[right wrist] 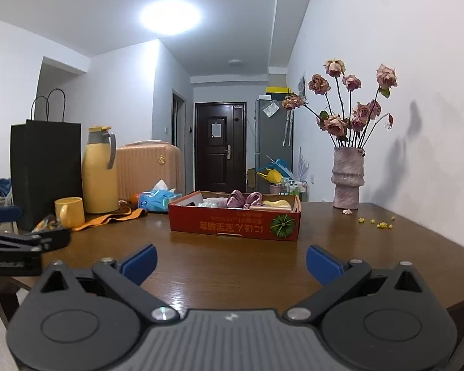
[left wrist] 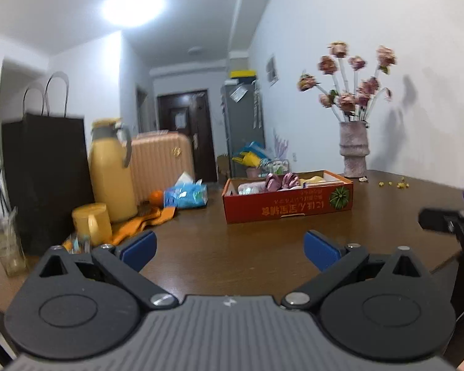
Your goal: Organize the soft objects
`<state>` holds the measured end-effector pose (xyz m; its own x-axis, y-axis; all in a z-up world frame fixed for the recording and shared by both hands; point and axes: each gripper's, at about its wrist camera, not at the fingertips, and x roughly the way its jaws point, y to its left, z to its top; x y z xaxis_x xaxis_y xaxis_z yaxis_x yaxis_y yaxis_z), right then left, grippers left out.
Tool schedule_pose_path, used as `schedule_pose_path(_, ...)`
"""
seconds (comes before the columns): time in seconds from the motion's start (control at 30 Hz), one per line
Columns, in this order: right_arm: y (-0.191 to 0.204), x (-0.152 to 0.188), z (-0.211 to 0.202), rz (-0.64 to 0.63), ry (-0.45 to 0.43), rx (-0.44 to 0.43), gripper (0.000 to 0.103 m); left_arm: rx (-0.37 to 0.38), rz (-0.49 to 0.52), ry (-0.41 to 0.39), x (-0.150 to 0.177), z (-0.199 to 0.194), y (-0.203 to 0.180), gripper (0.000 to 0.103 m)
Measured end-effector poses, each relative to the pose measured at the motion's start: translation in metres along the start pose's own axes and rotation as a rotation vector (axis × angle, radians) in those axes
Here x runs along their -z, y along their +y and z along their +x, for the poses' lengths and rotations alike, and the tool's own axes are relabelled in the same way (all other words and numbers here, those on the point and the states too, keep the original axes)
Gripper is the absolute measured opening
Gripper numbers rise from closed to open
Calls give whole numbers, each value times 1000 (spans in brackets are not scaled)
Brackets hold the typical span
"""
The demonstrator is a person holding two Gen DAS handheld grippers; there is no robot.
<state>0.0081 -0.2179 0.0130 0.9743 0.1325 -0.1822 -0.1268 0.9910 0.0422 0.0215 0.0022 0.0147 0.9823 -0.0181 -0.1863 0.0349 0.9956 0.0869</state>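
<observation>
Two open tongs [left wrist: 229, 250] [right wrist: 231, 262], one red box [right wrist: 235, 222], one vase [right wrist: 348, 179].

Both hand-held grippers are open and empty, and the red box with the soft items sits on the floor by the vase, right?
Not quite. The red box sits on the wooden table, not the floor, as the right wrist view shows. The left hand-held gripper and right hand-held gripper are open and empty.
</observation>
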Motion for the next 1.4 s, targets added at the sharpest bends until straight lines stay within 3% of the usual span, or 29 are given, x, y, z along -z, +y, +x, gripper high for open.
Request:
schedule_pose_path(0.07, 2, -1, 0, 9, -1, -15, 103, 11, -39, 13, -2, 3, 4, 103)
schedule_pose_path(1.4, -6, -2, 7, 31, 2, -16, 103, 19, -28, -14, -6, 2, 8, 103)
